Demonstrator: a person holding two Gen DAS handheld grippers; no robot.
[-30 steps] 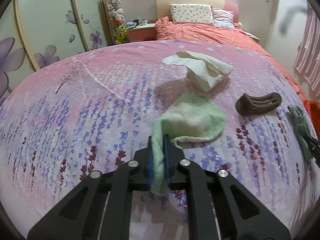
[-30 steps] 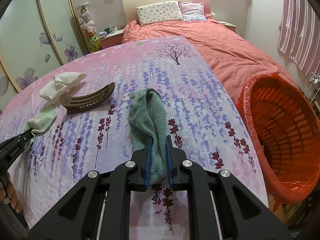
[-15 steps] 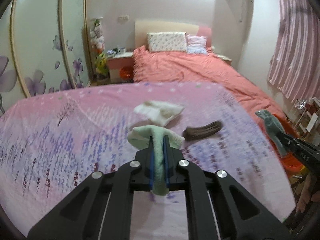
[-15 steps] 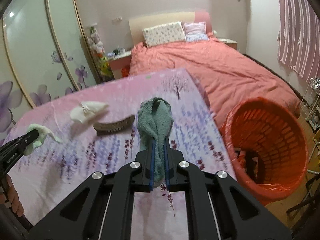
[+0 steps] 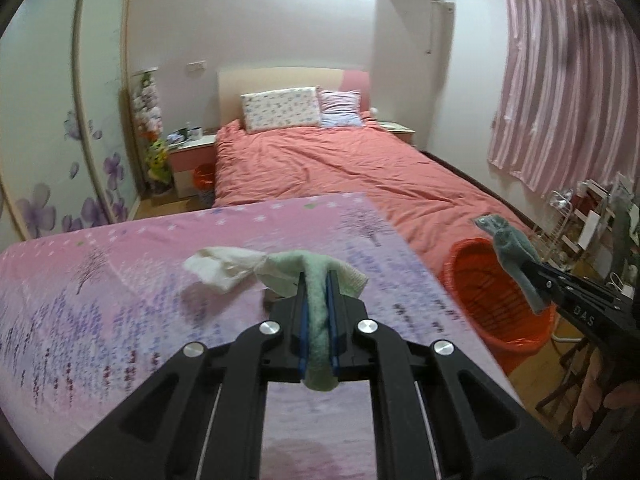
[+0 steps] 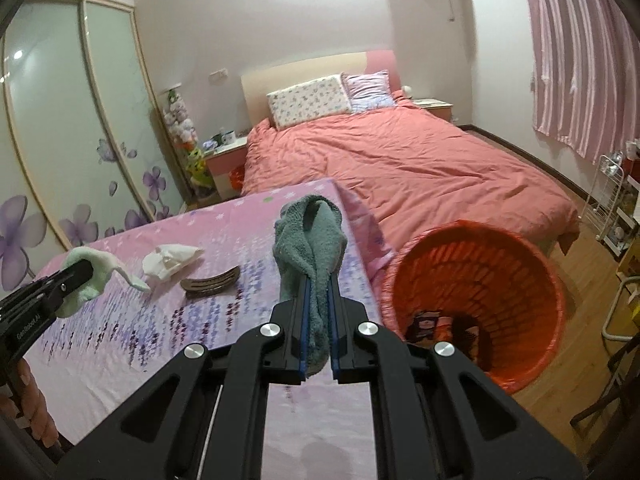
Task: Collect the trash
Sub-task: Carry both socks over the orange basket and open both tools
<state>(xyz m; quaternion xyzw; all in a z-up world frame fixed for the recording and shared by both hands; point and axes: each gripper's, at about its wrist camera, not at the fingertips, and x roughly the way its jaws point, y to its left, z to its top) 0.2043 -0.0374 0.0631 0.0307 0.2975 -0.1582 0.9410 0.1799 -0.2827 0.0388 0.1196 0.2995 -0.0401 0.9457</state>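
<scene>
The left gripper [image 5: 316, 320] has its jaws clamped on a pale green cloth [image 5: 316, 280], the right gripper [image 6: 318, 320] on a teal cloth [image 6: 312, 240], both held above the counter [image 6: 120, 340]. A white rag [image 6: 172, 260] and brown comb [image 6: 212, 282] remain there. Beyond, the orange basket [image 6: 480, 248] already holds some trash; neither cloth is dropped yet.

White lettering "DAS" on right gripper [image 5: 532, 276] body, 3 o'clock; "GenRobot.AI", possibly, on left gripper [image 6: 86, 276] body, 9 o'clock.
</scene>
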